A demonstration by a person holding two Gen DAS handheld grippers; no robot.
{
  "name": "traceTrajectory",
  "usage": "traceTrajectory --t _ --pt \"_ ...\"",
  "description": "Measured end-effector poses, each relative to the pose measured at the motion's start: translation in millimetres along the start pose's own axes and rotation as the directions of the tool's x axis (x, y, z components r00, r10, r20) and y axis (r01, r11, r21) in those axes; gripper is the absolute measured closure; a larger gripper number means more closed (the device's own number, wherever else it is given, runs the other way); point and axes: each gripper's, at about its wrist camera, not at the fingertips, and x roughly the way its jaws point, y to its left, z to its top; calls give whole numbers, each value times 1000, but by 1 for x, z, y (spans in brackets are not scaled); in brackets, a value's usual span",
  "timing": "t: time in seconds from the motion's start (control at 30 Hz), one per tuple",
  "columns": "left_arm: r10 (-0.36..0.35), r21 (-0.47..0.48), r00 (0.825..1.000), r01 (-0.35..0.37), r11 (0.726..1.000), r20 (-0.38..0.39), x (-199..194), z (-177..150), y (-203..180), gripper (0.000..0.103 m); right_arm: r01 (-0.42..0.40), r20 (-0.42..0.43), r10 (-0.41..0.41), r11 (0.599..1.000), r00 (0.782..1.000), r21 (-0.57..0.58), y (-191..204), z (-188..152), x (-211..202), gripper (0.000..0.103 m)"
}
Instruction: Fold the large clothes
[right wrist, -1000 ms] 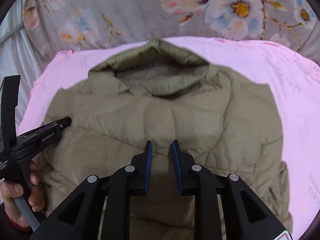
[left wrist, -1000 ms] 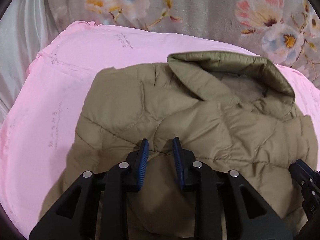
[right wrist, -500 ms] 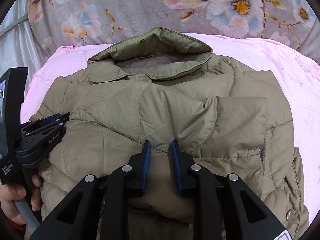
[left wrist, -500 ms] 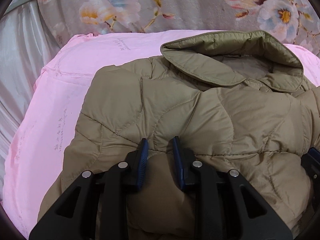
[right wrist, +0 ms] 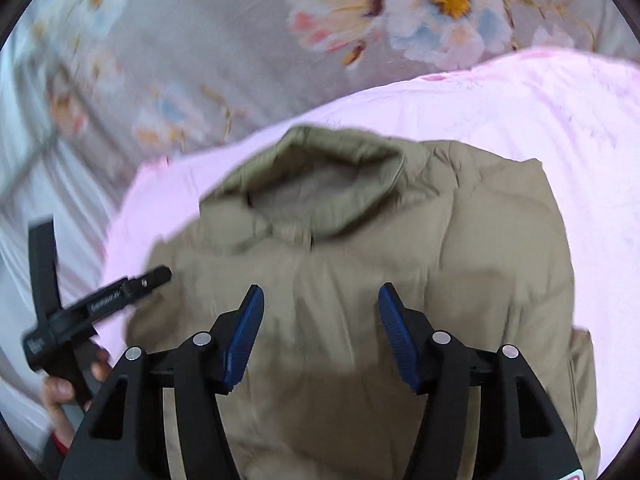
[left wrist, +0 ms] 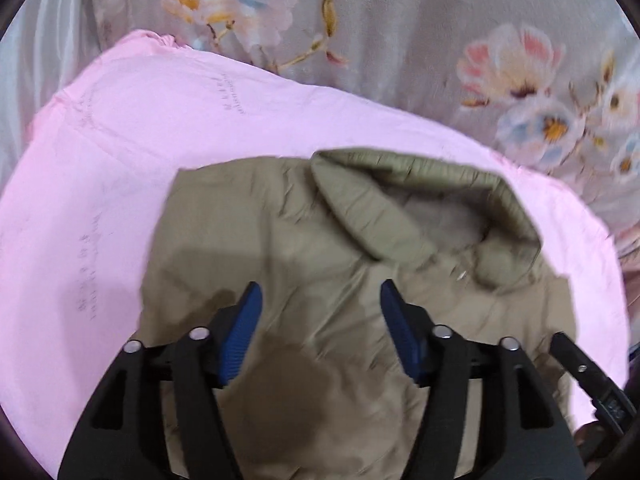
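Observation:
An olive-tan quilted jacket [left wrist: 320,264] lies folded on a pink sheet [left wrist: 100,184], its collar [left wrist: 400,192] at the far end. It also shows in the right wrist view [right wrist: 420,248]. My left gripper [left wrist: 320,300] is open and empty above the jacket's near part. My right gripper [right wrist: 320,300] is open and empty above the jacket too. The left gripper's side shows at the left of the right wrist view [right wrist: 100,304], held by a hand [right wrist: 60,392]. The right gripper's tip shows at the right of the left wrist view [left wrist: 588,372].
A grey floral bedspread [left wrist: 400,40] lies beyond the pink sheet; it also shows in the right wrist view [right wrist: 240,40]. White fabric [right wrist: 32,200] hangs at the left.
Both grippers were shut on the jacket's fabric and carried it toward the collar. Both have now let go, opened wide and pulled up and back. The jacket lies folded.

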Motion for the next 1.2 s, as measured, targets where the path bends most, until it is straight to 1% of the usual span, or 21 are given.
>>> traceTrajectory --t 0.03,0.1,0.2,0.23,0.27,0.3,0.33,0.37,0.4,0.43,0.47,0.53,0.57,0.67,0.83,0.97,1.03,1.1,1.13,1.17,1.2 --pt "-38 -31 999 37 999 -21 10 12 -1 41 -12 0 12 999 1000 40 -7 9 5 45" --pt "-70 -88 996 65 994 -59 28 23 -1 41 -21 -3 21 995 1000 98 -19 20 17 44" --pt "-165 -230 979 135 964 -116 63 33 8 41 -34 -32 42 979 999 202 -37 33 43 44" --pt "-184 -248 976 150 957 -120 69 34 8 42 -38 -40 48 972 998 232 -40 36 51 44" --pt "-201 -244 972 167 955 -122 74 35 3 45 -37 -43 49 970 998 240 -43 39 55 45" --pt "-197 -220 972 166 961 -126 77 35 -2 61 -37 -49 50 971 998 238 -42 42 60 62" --pt "-195 -196 972 168 966 -127 78 35 -7 84 -38 -53 51 973 997 225 -39 45 65 78" --pt "-174 -151 977 154 976 -127 77 35 -14 87 -42 -59 54 979 997 197 -35 47 67 99" --pt "-153 -112 982 140 984 -114 74 35 -19 89 -36 -58 46 987 997 155 -29 50 66 99" --pt "-138 -88 984 129 988 -109 72 36 -20 92 -14 -33 17 996 999 92 -21 50 60 99" --pt "-113 -54 988 107 993 -102 70 33 -21 93 17 -18 -16 999 1000 37 -16 47 56 99" --pt "-77 -17 992 76 997 -101 73 28 -21 95 95 -12 -96 994 995 -57 -10 41 58 100" --pt "-59 1 993 59 998 -102 79 20 -20 95 133 -24 -136 988 990 -84 -11 35 63 100" --pt "-39 30 996 41 999 -82 87 8 -19 95 159 -65 -165 984 984 -81 -22 24 79 101" --pt "17 101 999 -13 995 -35 88 -4 -26 95 182 -58 -189 977 980 -112 -23 18 85 102" --pt "60 133 998 -57 989 -19 89 -4 -34 93 190 -59 -199 973 978 -130 -21 18 89 102" --pt "53 127 998 -51 991 -14 85 -3 -33 91 160 -67 -168 982 984 -104 -26 19 85 101" --pt "28 105 999 -26 994 -16 71 0 -27 89 145 -74 -150 987 986 -70 -31 18 74 99" --pt "6 97 1000 -5 995 -12 59 4 -22 89 149 -64 -153 987 986 -57 -33 18 61 97" --pt "1 96 1000 -1 995 1 50 8 -19 89 147 -42 -149 988 988 -52 -33 20 49 94" --pt "6 98 1000 -8 995 27 39 15 -16 89 147 -16 -148 988 989 -56 -32 22 39 93"
